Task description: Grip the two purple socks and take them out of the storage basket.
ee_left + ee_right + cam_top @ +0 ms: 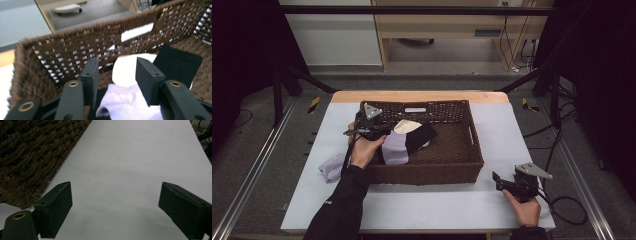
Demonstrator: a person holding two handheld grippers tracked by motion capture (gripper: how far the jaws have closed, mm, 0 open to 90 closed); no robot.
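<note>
The left gripper hangs over the wicker basket, jaws apart and empty, with a lavender sock just below them, draped on the near wall at about 7 o'clock. My guess: it slides back out. Another lavender sock lies outside at 9 o'clock. The right gripper rests wide open on the table.

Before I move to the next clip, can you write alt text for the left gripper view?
The left gripper is open, hovering inside a brown wicker basket above a lavender sock. Past its fingers lie a white cloth and a black cloth on the basket floor.
</note>
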